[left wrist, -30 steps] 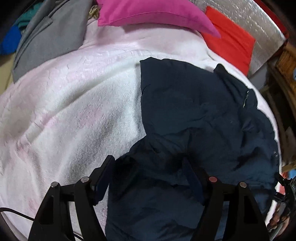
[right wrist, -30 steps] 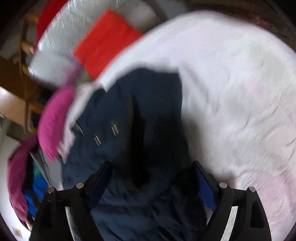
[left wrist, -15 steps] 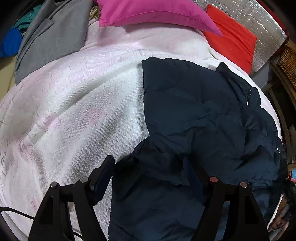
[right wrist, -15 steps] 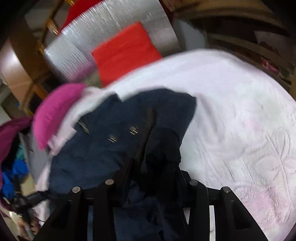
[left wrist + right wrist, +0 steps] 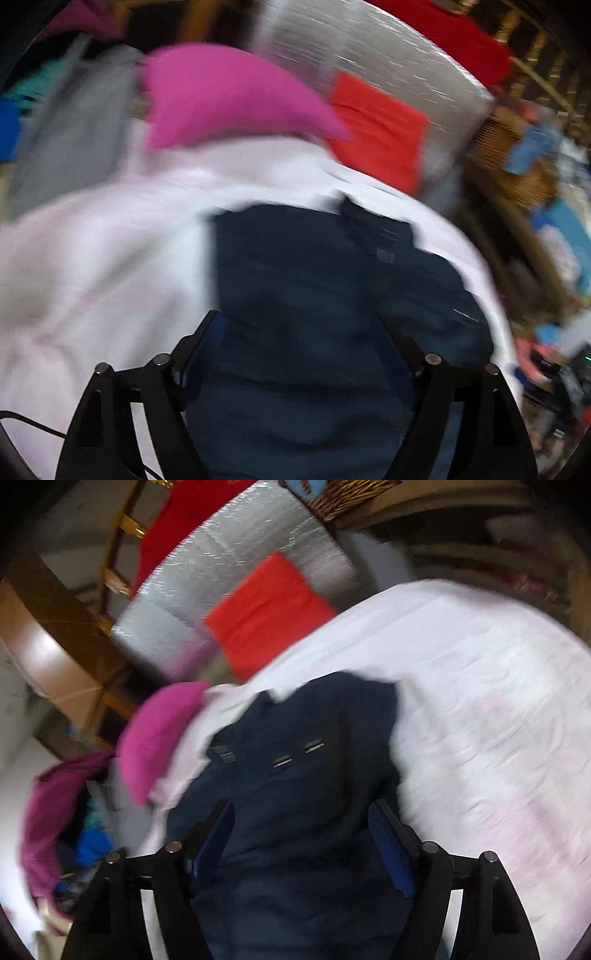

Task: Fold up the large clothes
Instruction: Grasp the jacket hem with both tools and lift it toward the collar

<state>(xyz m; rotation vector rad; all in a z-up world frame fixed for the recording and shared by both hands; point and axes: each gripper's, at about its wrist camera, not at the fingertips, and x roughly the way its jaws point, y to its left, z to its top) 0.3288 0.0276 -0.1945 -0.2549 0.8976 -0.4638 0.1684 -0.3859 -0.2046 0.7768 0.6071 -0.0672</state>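
1. Lying bunched on white-pink bedspread (image 5: 92,258): navy jacket (image 5: 314,277), pink pillow (image 5: 229,96) beyond it.
2. Left gripper (image 5: 299,347): spread, just opened wider, jacket below, nothing pinched.
3. Right gripper (image 5: 301,834): spread, just reopened, over jacket, no grip.

My left hand-held gripper (image 5: 301,343) points steeply down, jaws spread wide and just opened a bit further, pads not pressing anything. My right hand-held gripper (image 5: 301,830) tilts down less steeply, jaws just reopened wide. Dark cloth sits between both pairs, probably untouched; motion blur makes contact hard to confirm.
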